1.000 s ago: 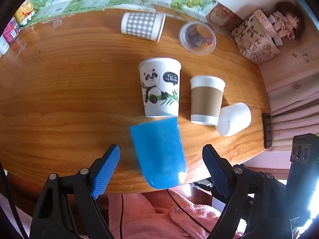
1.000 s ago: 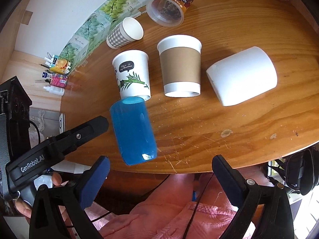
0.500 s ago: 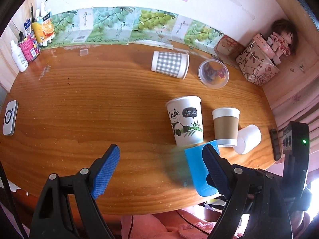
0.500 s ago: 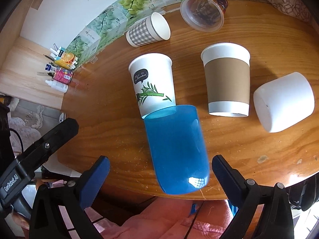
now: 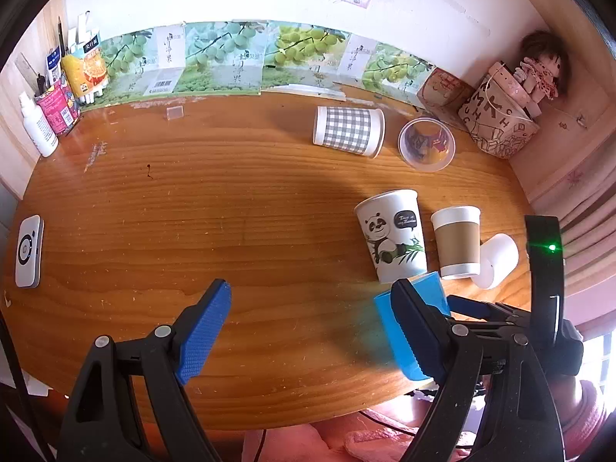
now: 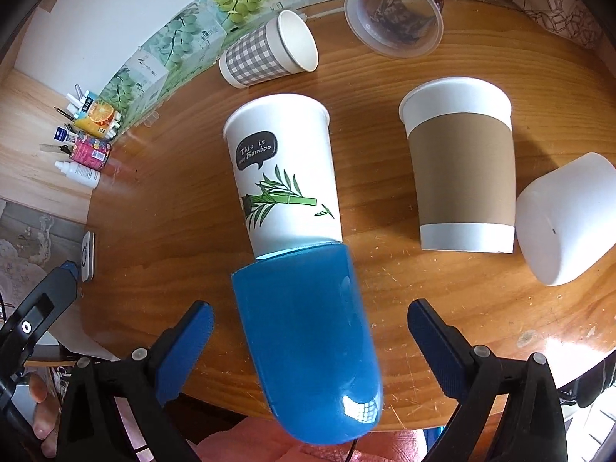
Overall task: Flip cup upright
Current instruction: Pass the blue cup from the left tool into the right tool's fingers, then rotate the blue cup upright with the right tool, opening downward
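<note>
A blue plastic cup (image 6: pixel 308 338) lies on its side at the table's front edge, its mouth against the base of the upright panda paper cup (image 6: pixel 285 169). My right gripper (image 6: pixel 308 350) is open, its fingers on either side of the blue cup without touching it. My left gripper (image 5: pixel 308 331) is open and empty over bare wood to the left; its right finger (image 5: pixel 415 327) hides part of the blue cup (image 5: pixel 431 292). The panda cup (image 5: pixel 392 238) stands behind it.
A brown-sleeved cup (image 6: pixel 462 169) stands upright. A white cup (image 6: pixel 562 219), a checked cup (image 6: pixel 265 54) and a clear plastic cup (image 6: pixel 392 19) lie on their sides. Bottles (image 5: pixel 50 107) stand at the back left, a white device (image 5: pixel 27 250) at the left edge, a basket (image 5: pixel 500 115) back right.
My left gripper has pulled back and swung left, away from the blue cup. My right gripper has moved in until its fingers straddle the cup. The cup has not moved.
</note>
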The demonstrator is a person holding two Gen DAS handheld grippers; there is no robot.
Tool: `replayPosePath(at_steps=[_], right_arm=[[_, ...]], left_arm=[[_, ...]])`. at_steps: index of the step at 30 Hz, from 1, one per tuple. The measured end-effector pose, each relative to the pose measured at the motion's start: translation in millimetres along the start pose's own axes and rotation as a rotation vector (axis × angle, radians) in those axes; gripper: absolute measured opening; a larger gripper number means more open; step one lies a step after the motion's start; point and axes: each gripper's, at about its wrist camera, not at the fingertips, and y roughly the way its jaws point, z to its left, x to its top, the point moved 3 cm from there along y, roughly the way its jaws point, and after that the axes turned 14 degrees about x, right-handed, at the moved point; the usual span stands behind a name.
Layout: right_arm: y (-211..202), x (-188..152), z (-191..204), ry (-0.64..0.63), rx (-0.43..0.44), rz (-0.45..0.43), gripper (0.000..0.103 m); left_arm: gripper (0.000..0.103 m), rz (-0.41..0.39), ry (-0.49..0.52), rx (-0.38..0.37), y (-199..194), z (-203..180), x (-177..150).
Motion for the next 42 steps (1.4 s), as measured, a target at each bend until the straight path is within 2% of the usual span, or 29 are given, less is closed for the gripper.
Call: replayPosePath(at_steps=[4,12,17,23,42], right_arm=[[12,2,-1,0.021,-0.004,0.011,0.095],[22,5,-6,0.056,-0.049,-0.004,0.086],[23,5,-4,0.038,-0.084,-0.024,0.084],[22,5,3,0.031,-0.081,-0.052,0.083],[-22,0,31,-0.037,-0.049,-0.216,0.079]], left_arm=[[0.087,0.029,0.011,-0.021,7,7,1],[0.087,0.011,0.079,-0.033,10,13,11],[0.087,0.019,0.12,-0.039,14,15,16],[0.087,0.005,0.159,-0.065,12,13,23],[0.087,-0.091,0.294,-0.098,-11,-12,39]])
